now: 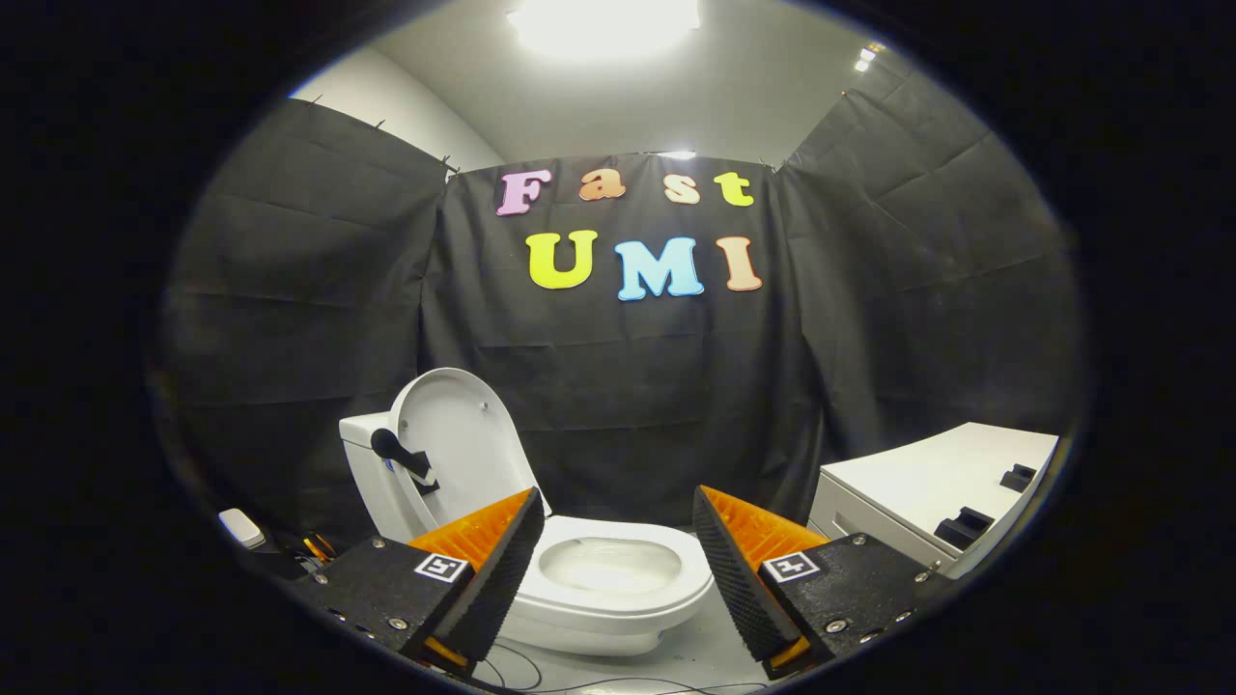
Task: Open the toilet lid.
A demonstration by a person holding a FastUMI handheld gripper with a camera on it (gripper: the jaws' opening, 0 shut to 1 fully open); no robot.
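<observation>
Toilet lid (454, 434) is already standing up against the tank (372, 473), bowl (608, 574) just ahead of the spread-apart, empty gripper (613, 569).

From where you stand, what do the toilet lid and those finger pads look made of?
The raised toilet lid: smooth, glossy white, probably hard plastic, given its soft sheen. The open gripper has fingers faced with black ridged padding, likely rubber or foam, on orange ribbed backing that looks like plastic.

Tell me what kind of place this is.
Likely a mock bathroom set in a cloth-walled booth: a white toilet with its lid raised against the tank, a white cabinet beside it, black cloth behind. The gripper is open, holding nothing.
</observation>
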